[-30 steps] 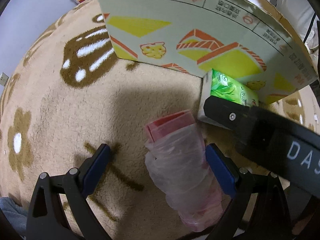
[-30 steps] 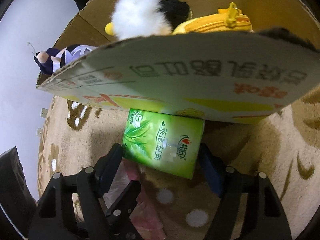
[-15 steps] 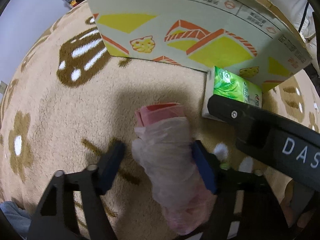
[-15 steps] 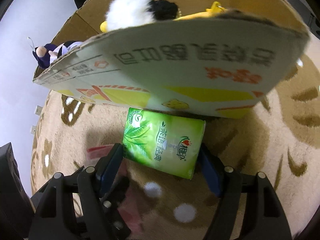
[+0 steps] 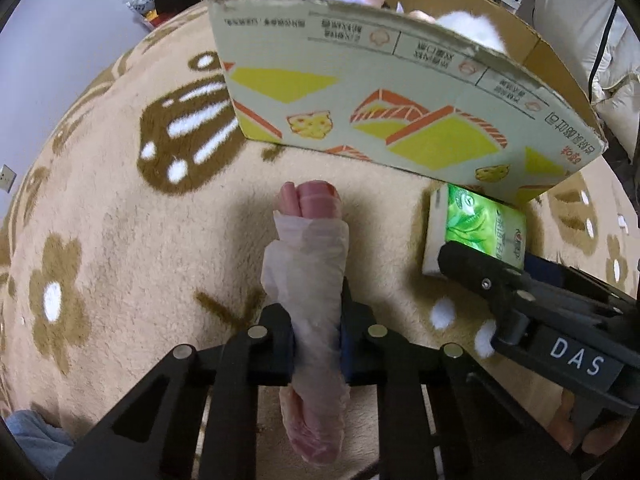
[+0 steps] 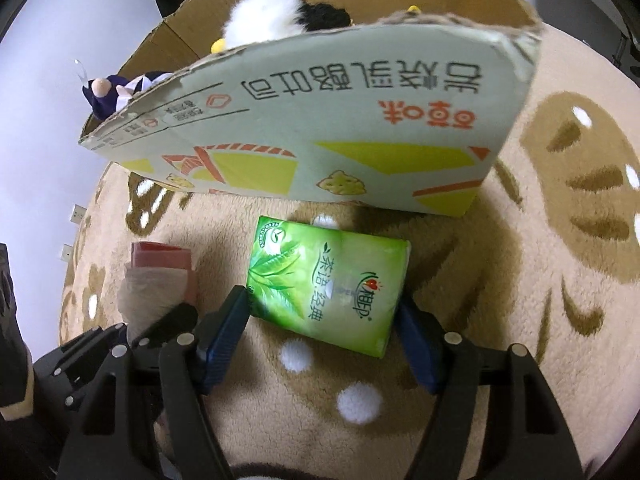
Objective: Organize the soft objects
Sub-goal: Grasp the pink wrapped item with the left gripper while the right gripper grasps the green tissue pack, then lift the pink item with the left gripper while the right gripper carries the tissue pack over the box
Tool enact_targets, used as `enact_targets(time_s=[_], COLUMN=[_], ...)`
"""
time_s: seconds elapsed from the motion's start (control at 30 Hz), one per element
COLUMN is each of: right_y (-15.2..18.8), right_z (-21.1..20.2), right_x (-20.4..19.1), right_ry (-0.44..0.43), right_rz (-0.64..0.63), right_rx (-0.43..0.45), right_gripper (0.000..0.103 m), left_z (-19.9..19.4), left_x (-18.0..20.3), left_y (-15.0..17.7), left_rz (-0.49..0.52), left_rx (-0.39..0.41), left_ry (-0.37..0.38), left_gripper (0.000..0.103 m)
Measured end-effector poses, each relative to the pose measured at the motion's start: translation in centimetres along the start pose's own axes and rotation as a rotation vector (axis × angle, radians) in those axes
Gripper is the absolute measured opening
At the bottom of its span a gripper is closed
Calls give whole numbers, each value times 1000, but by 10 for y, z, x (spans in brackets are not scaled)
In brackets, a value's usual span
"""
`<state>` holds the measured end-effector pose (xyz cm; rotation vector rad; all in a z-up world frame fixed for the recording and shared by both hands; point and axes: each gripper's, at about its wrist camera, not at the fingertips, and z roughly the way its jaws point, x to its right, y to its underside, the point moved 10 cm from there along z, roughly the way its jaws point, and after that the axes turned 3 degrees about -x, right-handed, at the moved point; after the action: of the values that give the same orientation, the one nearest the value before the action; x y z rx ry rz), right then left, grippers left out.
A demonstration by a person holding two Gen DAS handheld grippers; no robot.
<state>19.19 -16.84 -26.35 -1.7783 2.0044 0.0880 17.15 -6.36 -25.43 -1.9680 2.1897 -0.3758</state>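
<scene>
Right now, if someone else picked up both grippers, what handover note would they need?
Left gripper: shut on the pink plastic bag roll, which rests on the carpet.
Right gripper: jaws closing around the green tissue pack, not clearly pressing yet.
Done: plush toys already sit in the cardboard box.
Left: finish gripping the tissue pack, then lift both items into the box.

place: home, a lived-in room | floor: plush beige rug [image 5: 120, 240] with brown flower and paw shapes | storage: printed cardboard box [image 6: 320, 128] holding stuffed toys [image 6: 260, 20] | wall: outlets [image 6: 78, 212] low on it
</scene>
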Motion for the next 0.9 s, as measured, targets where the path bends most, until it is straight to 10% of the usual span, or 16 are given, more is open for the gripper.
enact_targets(time_s=[0.9], right_y=[-22], right_z=[-135], right_x=[-20], right_ry=[-30], right_rz=[-97], right_rx=[395], right_gripper=[75], left_z=[-126], left_x=[-10], left_y=[-59], left_rz=[54], left_rx=[389], left_ry=[-44], left_gripper=[15])
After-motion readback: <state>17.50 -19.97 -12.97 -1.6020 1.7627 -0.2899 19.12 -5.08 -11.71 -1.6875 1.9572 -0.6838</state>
